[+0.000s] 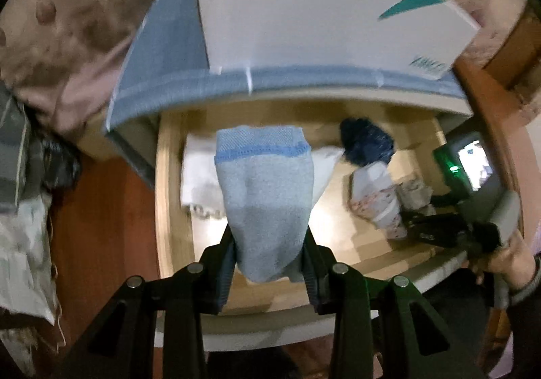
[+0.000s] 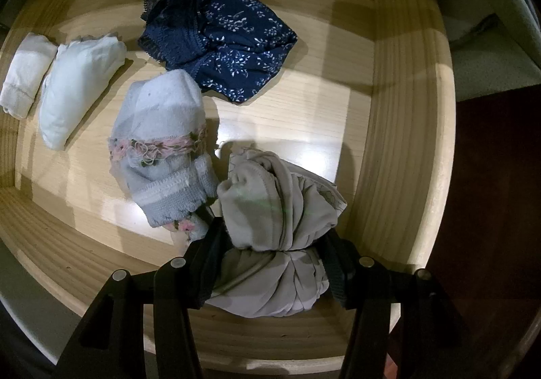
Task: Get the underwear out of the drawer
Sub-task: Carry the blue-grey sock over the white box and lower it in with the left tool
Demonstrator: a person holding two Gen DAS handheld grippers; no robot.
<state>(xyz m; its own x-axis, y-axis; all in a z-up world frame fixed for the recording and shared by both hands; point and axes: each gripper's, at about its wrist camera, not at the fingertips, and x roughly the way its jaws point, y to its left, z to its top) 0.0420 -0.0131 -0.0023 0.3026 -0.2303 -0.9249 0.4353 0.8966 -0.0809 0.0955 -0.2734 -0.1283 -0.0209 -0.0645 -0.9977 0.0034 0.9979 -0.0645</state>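
Observation:
My left gripper [image 1: 268, 264] is shut on a light blue pair of underwear [image 1: 265, 189] and holds it above the open wooden drawer [image 1: 169, 209]. My right gripper [image 2: 274, 264] is shut on a grey bundled pair of underwear [image 2: 277, 206] at the drawer's front right, low over the drawer floor [image 2: 304, 115]. Still in the drawer lie a navy floral pair [image 2: 223, 40], a pale blue pair with pink lace [image 2: 162, 149], and two white folded pairs [image 2: 74, 84] [image 2: 23, 74]. The right gripper [image 1: 449, 226] also shows in the left wrist view.
A white box [image 1: 304, 6] lies on a blue cloth [image 1: 162, 40] on the cabinet top above the drawer. Patterned fabric [image 1: 61, 23] and a pile of clothes [image 1: 23, 209] are at the left. The drawer's right wall [image 2: 405, 128] is close to the right gripper.

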